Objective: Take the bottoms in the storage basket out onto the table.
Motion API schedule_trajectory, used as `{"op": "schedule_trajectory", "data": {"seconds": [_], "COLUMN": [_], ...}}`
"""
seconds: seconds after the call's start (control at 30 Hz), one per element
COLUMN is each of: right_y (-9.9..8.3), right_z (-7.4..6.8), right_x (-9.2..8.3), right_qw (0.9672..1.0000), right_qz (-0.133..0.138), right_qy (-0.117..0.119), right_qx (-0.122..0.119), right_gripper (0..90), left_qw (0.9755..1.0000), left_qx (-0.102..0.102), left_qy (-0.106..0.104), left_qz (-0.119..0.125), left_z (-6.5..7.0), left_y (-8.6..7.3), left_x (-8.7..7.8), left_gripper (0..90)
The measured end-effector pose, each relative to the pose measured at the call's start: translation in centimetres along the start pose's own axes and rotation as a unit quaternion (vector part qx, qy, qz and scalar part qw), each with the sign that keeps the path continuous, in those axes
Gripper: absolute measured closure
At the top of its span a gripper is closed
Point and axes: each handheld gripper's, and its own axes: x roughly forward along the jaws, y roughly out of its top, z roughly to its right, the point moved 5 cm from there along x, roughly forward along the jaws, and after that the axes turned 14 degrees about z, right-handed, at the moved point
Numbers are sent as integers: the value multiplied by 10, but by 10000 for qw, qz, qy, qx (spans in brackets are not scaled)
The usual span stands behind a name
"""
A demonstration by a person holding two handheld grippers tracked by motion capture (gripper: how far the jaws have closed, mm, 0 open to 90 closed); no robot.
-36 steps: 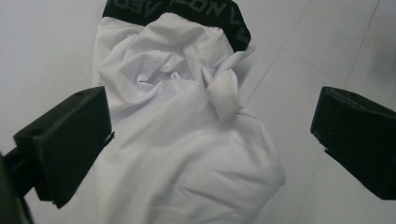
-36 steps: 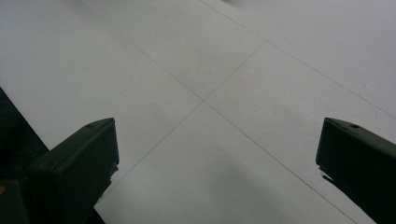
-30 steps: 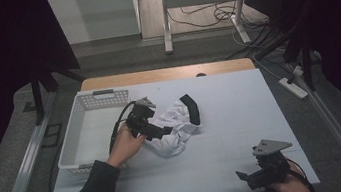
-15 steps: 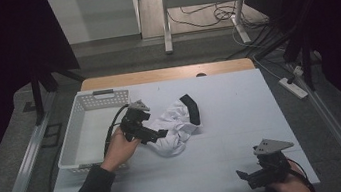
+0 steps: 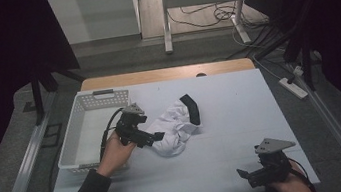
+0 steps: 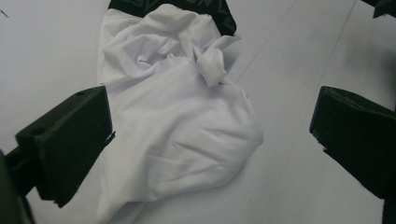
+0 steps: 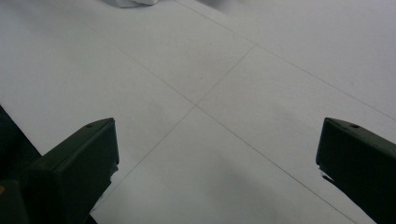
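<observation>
A crumpled white garment (image 5: 175, 128) with a black band (image 5: 191, 108) lies in the middle of the white table (image 5: 232, 117). My left gripper (image 5: 158, 136) hovers at the garment's left edge, held by a hand. In the left gripper view the left gripper (image 6: 212, 140) stands wide open, with the white garment (image 6: 177, 116) spread on the table between and beyond its jaws, and the black band (image 6: 173, 7) at the top. My right gripper (image 5: 244, 174) rests open near the table's front right corner. Bare table lies in front of the right gripper (image 7: 217, 158).
A white plastic basket (image 5: 72, 145) stands on the table's left side, right beside the left hand. A corner of the garment (image 7: 130, 2) shows at the top of the right gripper view. Cables and a power strip (image 5: 292, 88) lie on the floor beyond the table.
My left gripper has drawn back a little to the left, from over the garment to its left edge. The garment and the right gripper have stayed in place.
</observation>
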Motion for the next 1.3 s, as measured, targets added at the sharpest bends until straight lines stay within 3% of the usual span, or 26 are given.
{"op": "schedule_trajectory", "data": {"seconds": [0.63,1.3], "right_y": [0,1], "right_z": [1,1], "right_x": [-1,-1], "right_qw": [10000,10000], "right_qz": [54,52], "right_qy": [-29,-38], "right_qx": [65,66], "right_gripper": [0,0], "left_qw": [9994,9982], "left_qx": [-217,-406], "left_qy": [73,261], "left_qz": [256,349], "left_z": [0,1], "left_y": [-16,-39], "left_x": [-31,-58], "left_gripper": [5,6]}}
